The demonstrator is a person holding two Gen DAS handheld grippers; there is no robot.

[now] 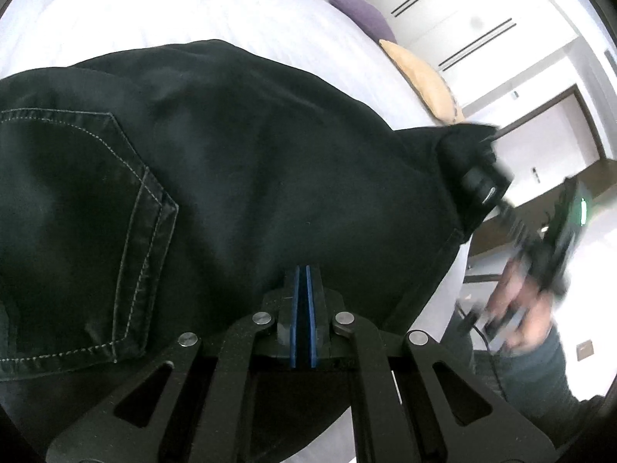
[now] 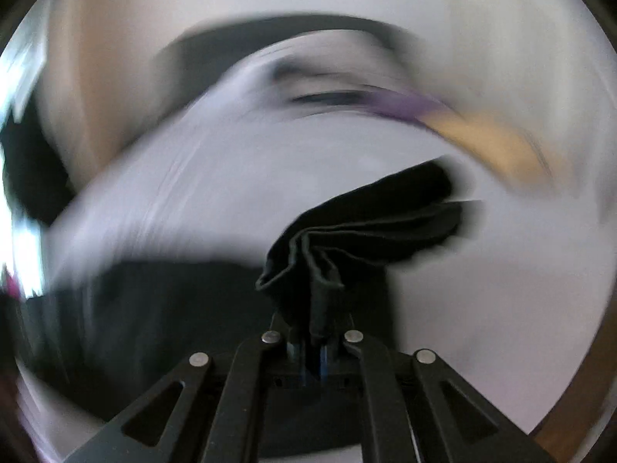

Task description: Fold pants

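Black denim pants [image 1: 250, 177]; spread across the centre and left of the left wrist frame over a white bed [image 1: 154, 4]; back pocket [image 1: 77, 231] with pale stitching at left; far hem corner raised at right; in the right wrist frame, bunched hem folds stand at lower centre, blurred.

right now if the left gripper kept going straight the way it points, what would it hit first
Most likely the black pants. The left gripper is shut, its tips already at the dark fabric, which fills the view ahead of it, with the white bed beyond. Whether cloth is pinched between the pads is unclear.
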